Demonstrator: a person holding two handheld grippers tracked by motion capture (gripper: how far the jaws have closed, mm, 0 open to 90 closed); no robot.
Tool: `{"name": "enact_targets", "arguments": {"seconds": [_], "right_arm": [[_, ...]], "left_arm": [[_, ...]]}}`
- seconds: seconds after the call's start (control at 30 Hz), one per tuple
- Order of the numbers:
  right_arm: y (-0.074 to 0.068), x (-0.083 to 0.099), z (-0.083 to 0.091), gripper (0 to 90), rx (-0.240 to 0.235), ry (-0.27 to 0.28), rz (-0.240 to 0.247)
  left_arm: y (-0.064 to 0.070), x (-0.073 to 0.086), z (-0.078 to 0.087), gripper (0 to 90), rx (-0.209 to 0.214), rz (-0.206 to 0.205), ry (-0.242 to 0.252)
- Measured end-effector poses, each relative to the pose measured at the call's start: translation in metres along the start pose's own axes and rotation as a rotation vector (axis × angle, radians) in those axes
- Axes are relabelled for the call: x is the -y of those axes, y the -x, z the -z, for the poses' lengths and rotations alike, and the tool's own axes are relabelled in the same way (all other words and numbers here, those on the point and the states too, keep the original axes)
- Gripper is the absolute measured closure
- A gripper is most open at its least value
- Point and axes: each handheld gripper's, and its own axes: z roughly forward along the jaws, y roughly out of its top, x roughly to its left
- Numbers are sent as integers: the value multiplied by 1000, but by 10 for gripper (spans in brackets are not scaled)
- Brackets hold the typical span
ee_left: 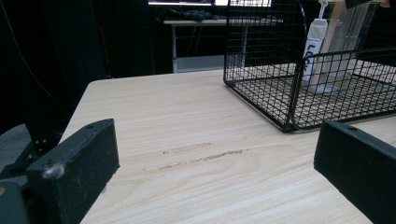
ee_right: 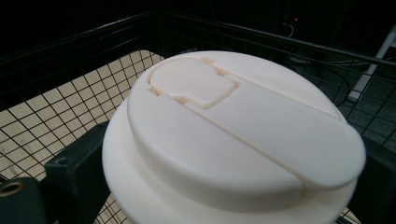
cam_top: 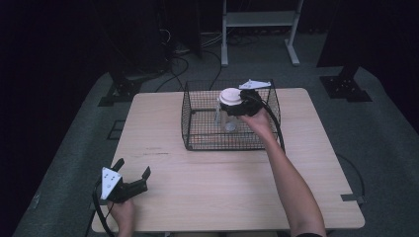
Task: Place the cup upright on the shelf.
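Dark curtains and grey carpet surround the pale wooden table (cam_top: 222, 182), where I am working both handheld grippers from afar. At the table's far middle stands a black wire basket (cam_top: 197, 140), open at the top. My right gripper (cam_top: 240, 104) reaches over the basket's near wall and is clamped on a clear plastic jug (cam_top: 228, 116) with a broad white lid (cam_top: 230, 96). From the high view the jug stands upright inside the basket, at about its middle; whether its base rests on the mesh floor or hangs just above it I cannot tell. In the right gripper view the white lid (ee_right: 233, 140) lies just before the camera, a black jaw pressed against it on either side, with the wire basket (ee_right: 93, 37) rising behind and wood showing through the mesh below.

My left gripper (cam_top: 132, 174) rests low at the table's near left corner, well apart from the basket, its jaws spread wide and holding nothing. In the left gripper view the bare wooden table (ee_left: 187, 140) stretches between the two black jaws, and the wire basket (ee_left: 289, 107) sits to the far right with the clear jug (ee_left: 336, 51) standing inside, a white handle with a printed mark running down its near side.
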Motion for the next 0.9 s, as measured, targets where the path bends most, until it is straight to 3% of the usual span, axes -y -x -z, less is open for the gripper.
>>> {"name": "enact_targets", "arguments": {"seconds": [0.4, 0.9], "right_arm": [[-4, 0, 0, 18, 25, -9, 5], [-4, -8, 10, 0, 40, 40, -5]], "left_arm": [[0, 0, 0, 0, 1, 0, 0], [0, 0, 0, 0, 0, 0, 1]]}}
